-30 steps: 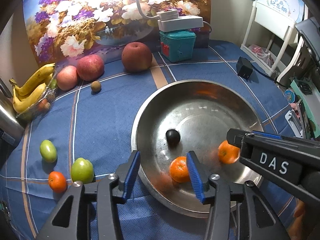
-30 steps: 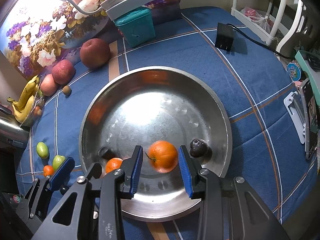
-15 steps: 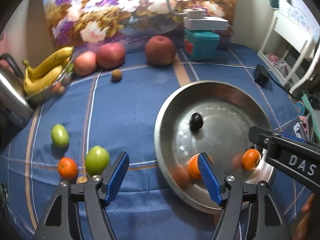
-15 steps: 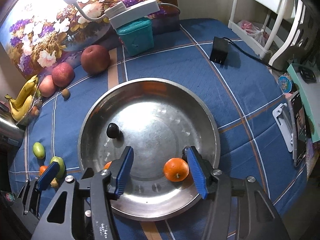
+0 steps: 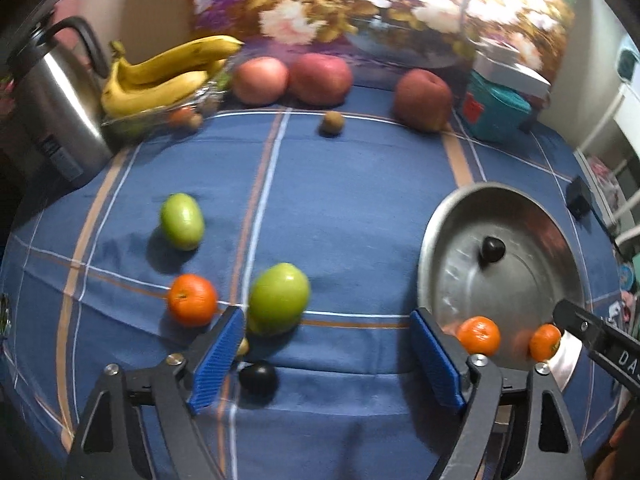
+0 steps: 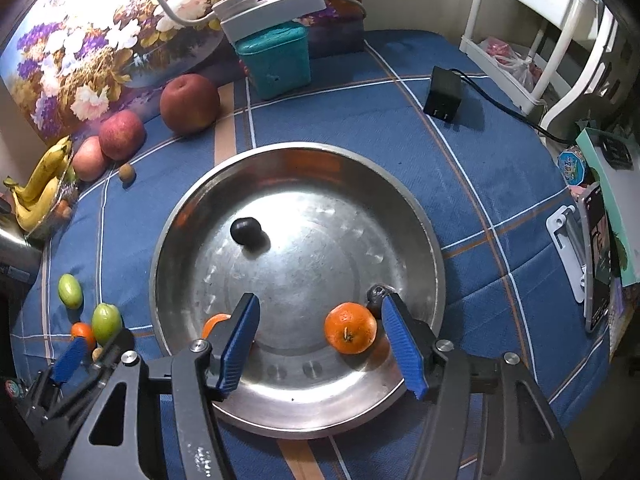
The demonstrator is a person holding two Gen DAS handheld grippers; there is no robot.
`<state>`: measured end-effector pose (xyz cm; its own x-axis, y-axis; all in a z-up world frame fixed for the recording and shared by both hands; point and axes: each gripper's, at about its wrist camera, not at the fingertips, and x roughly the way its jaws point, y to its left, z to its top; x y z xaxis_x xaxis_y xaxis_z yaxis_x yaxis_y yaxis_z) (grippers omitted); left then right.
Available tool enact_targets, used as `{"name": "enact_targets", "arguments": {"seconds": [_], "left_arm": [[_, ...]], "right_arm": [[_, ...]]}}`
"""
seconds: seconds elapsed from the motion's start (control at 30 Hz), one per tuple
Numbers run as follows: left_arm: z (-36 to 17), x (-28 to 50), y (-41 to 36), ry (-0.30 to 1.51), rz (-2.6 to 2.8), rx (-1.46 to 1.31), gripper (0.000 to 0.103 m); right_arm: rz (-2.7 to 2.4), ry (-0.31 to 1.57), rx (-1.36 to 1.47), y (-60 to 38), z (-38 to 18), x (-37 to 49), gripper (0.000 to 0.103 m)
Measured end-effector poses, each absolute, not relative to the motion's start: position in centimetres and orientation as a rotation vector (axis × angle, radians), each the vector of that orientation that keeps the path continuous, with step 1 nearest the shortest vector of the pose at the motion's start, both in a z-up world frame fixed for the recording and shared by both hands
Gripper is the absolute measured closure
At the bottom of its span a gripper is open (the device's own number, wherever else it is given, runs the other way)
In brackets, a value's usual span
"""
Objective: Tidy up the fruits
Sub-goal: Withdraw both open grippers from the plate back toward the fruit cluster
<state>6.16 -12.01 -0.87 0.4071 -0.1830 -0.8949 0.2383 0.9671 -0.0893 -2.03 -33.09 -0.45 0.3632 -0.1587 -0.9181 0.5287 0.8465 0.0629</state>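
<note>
- your left gripper (image 5: pixel 326 354) hangs over the blue plaid tablecloth (image 5: pixel 352 200) with its jaws spread wide and nothing between the pads.
- just ahead of its left pad sit a green fruit (image 5: pixel 279 298) and an orange tangerine (image 5: pixel 192 300); a dark round fruit (image 5: pixel 258 377) lies close under the pad, partly hidden by it.
- the whole left view is motion-blurred, so a small yellowish thing under the green fruit is hard to identify.
- your right gripper (image 6: pixel 320 344) is also wide open and empty, over the steel basin (image 6: pixel 416 216).
- in the basin: a tangerine in the basin (image 6: pixel 350 328) near the right pad, a second tangerine (image 6: pixel 214 322) half hidden behind the left pad, and a dark plum (image 6: pixel 245 231).
- a dark lump (image 6: pixel 376 294) at the right pad's tip is mostly covered; you can't tell what it is.
- the bananas (image 6: pixel 36 192) are cut off at the left edge.
</note>
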Motion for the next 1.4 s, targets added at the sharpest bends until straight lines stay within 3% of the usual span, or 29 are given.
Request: {"name": "enact_targets", "arguments": {"seconds": [0.13, 0.23, 0.33, 0.43, 0.5, 0.53, 1.4], "left_arm": [[-0.8, 6.4, -10.7, 1.101, -0.23, 0.036, 0.0], [-0.6, 6.3, -10.1, 1.079, -0.205, 0.043, 0.0], [-0.6, 6.4, -9.6, 1.07, -0.178, 0.045, 0.0], [-0.7, 6.5, -9.2, 1.072, -0.173, 0.037, 0.0], [-0.7, 6.6, -9.1, 1.067, -0.17, 0.038, 0.0], [-0.7, 6.6, -9.0, 1.065, -0.17, 0.038, 0.0], [-0.9, 7.1, -6.0, 1.078, -0.154, 0.061, 0.0]], "right_arm": [[-0.437, 1.13, 0.37, -32.4, -0.6, -1.7, 0.038], [-0.418, 1.137, 0.355, -31.9, -0.6, -1.3, 0.038], [-0.4, 1.134, 0.34, -31.3, -0.6, -1.1, 0.025], [-0.385, 1.126, 0.32, -30.8, -0.5, -0.9, 0.024], [-0.381, 1.122, 0.312, -30.6, -0.5, -0.8, 0.006], [-0.384, 1.124, 0.312, -30.6, -0.5, -0.8, 0.003], [-0.392, 1.153, 0.249, -28.5, -1.2, -0.3, 0.002]]}}
